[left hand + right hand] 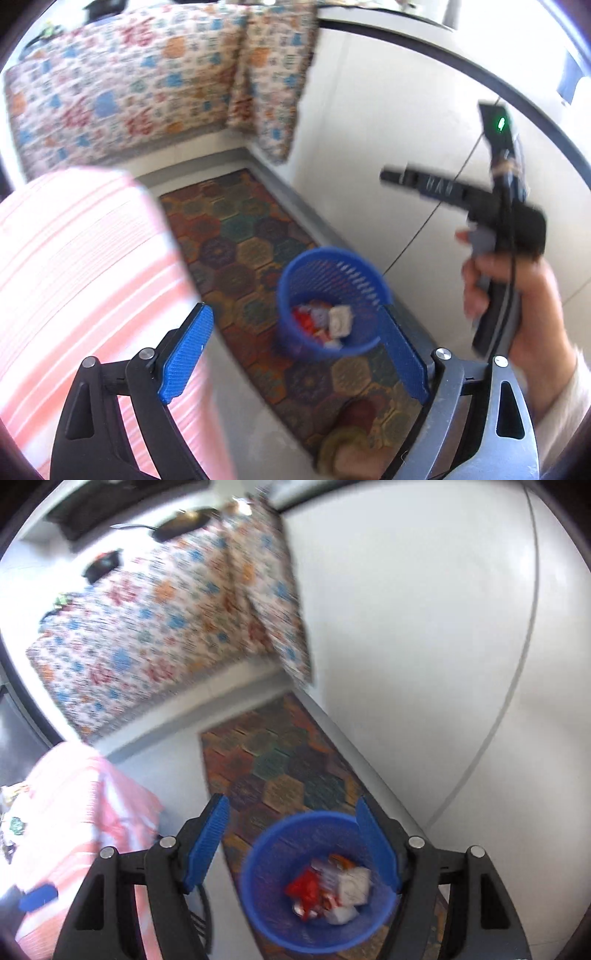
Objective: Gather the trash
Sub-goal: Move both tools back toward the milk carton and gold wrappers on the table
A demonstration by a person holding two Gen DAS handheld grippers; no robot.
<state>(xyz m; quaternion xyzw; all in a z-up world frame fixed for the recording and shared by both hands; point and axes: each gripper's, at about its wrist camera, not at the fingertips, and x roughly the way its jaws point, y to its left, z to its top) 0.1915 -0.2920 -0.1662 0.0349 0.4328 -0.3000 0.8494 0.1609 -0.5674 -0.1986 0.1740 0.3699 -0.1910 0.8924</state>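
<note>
- Blue mesh bin (pixel 328 302) standing upright on a patterned rug (pixel 236 236) of coloured hexagons, close to the rug's edge by the pale floor (pixel 388 147).
- Inside the bin: a small heap of trash (pixel 330 890), red wrappers, a white crumpled packet and some orange-and-white scraps, lying at the bottom; blurred, so no finer detail.
- Left claw (pixel 295 362) spread wide with nothing between the blue pads; bin seen below and ahead, in the gap between them, nearer the right-hand pad, not touched.
- Right claw (pixel 295 845) likewise apart and empty; bin directly beneath, its rim passing behind the right-hand pad in the right wrist view, trash showing between the two fingers.
- In the left wrist view, a hand (pixel 517 295) gripping the black handle of the other gripper, up and to the right of the bin, clear of it.
- Pink striped cloth (pixel 74 277) at left, just beside the left claw's left-hand finger.
- Flowered cloth (pixel 155 635) draped over furniture beyond the far end of the rug, well apart from the bin.
</note>
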